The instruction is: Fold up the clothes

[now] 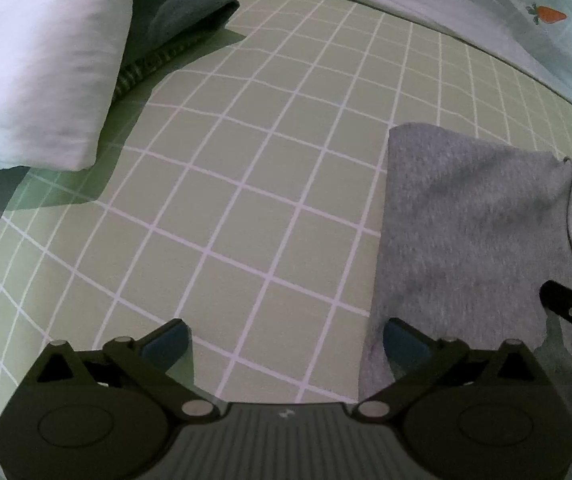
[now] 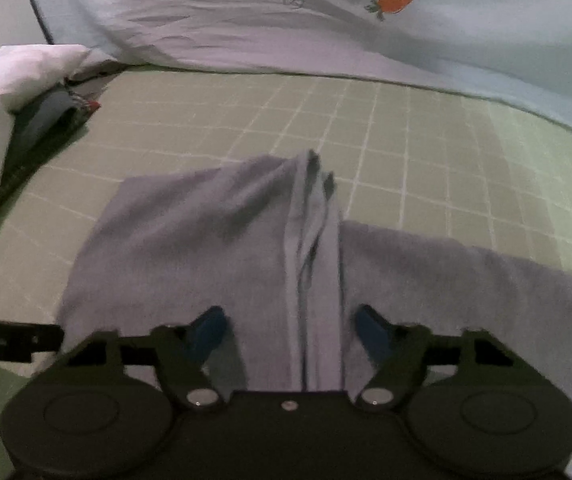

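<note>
Green bedding point(image 1: 246, 184) with a white grid pattern fills most of both views; along the top of each frame lies a pale quilt point(image 2: 326, 40) printed with an orange carrot point(image 2: 396, 2); at the upper left sits a white pillow point(image 1: 46, 60) with a dark folded cloth point(image 1: 178, 20) tucked against it.

From my left wrist view, the grey garment point(image 1: 474, 232) lies flat on the sheet in the right half of the frame, its near edge reaching the lower right; my left gripper point(image 1: 286, 340) stands wide apart at the bottom, with only checked sheet between the blue pads; the right-hand fingertip point(image 1: 404, 340) sits over the garment's left edge, though whether it touches the cloth I cannot tell; nothing is clamped; at the right edge of the frame a dark part of my other tool pokes in.

From my right wrist view, somewhat blurred, the same garment spreads across the lower middle, with a raised ridge of bunched folds point(image 2: 314, 240) running from mid-frame down toward me; my right gripper point(image 2: 290, 332) straddles that ridge, half open; the blue pads stand on either side of the fold with gaps visible, so they are not pressing on it; at the lower left edge a dark piece of my left tool shows.
</note>
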`<state>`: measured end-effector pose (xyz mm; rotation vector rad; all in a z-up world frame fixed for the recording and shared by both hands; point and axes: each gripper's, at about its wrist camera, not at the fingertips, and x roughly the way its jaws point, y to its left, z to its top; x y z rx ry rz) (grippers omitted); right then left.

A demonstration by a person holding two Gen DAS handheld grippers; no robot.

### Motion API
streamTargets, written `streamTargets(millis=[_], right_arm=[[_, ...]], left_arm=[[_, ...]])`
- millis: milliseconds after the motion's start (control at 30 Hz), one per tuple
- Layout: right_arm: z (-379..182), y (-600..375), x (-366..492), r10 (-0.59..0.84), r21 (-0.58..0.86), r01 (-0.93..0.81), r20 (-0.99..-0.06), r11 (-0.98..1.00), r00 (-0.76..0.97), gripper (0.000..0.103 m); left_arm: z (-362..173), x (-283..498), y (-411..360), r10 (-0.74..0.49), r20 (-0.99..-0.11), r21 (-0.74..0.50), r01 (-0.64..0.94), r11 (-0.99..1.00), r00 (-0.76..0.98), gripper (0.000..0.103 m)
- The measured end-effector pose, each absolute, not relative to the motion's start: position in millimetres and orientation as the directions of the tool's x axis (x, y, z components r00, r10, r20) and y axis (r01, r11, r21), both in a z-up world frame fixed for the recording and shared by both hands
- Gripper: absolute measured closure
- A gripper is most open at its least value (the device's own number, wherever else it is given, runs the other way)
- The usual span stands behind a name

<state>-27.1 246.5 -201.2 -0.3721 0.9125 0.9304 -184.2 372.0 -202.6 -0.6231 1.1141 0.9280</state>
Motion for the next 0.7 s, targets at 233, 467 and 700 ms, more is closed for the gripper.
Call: streamTargets(millis=[233,467,700], right_arm=[[-183,234,-24,0.577,0.131,-0.811,-0.767,0.571,0.282,0.097],[-157,193,-34,0.592,0.165,-0.762,-0.737,0.626,0.326,0.096],[-149,162,-23,0.629,0.292,-0.674,-0.706,0.678,0.326,0.091]], left_arm=[[-196,-179,368,0.324,-0.934,0.053,-0.839,0.542,0.15,0.0],[-191,-172,337,0.299,-0.933,0.038,-0.771,0.636,0.201,0.0],[-196,-175,322,0.298,-0.938,0.068,-0.751,0.656,0.175,0.0]])
